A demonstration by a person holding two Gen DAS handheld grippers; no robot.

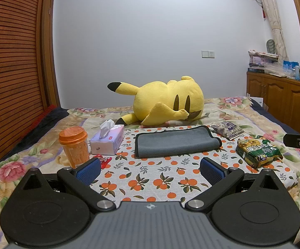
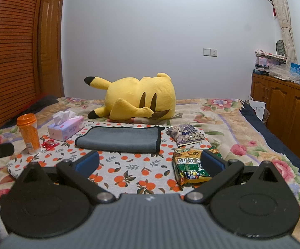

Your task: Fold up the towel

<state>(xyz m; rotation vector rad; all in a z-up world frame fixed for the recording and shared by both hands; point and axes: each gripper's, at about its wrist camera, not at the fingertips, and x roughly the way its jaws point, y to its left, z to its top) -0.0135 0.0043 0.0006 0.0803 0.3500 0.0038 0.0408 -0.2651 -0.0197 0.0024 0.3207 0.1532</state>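
The left gripper (image 1: 150, 171) hovers level over the orange-print cloth (image 1: 150, 178), fingers spread wide, empty; the right gripper (image 2: 151, 164) likewise, parted and empty; the grey towel (image 1: 176, 142), soft, black-edged, folded oblong, lies at twelve o'clock.

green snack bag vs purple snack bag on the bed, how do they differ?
The green snack bag is green and yellow with large printed characters; the purple snack bag is purple with a busy pattern. The green one lies nearer the grippers, the purple one farther back, right of the grey towel. The green one looks puffier. Both lie flat, untouched.
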